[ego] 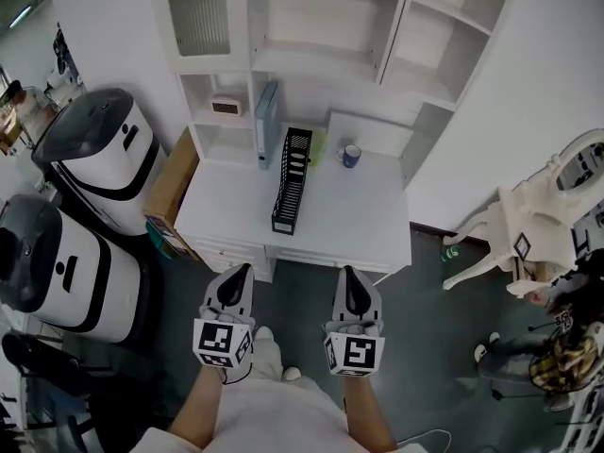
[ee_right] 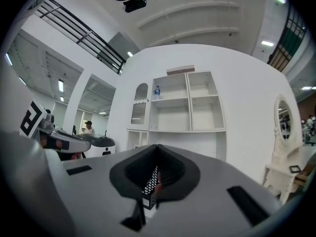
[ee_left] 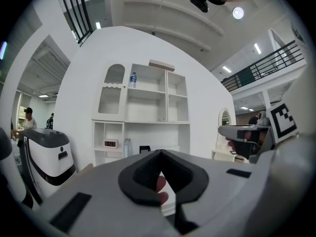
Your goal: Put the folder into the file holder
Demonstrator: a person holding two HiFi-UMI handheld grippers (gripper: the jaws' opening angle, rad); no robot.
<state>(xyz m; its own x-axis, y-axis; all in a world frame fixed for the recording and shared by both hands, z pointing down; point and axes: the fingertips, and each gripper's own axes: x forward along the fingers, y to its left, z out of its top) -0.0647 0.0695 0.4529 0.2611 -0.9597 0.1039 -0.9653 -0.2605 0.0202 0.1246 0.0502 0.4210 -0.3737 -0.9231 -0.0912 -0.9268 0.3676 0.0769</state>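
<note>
White desk [ego: 351,217], upright grey-blue folder [ego: 267,119]

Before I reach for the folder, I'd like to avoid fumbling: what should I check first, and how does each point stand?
1. Folder standing at the back of the desk, nothing in front of it: ok.
2. File holder upright on the desk, nothing seen inside: ok.
3. Mug apart from the file holder, to its right: ok.
4. Left gripper open for a grasp: not ok, shut and empty.
5. Right gripper open: not ok, shut and empty.
6. Folder fits the file holder's slots: cannot tell.
</note>
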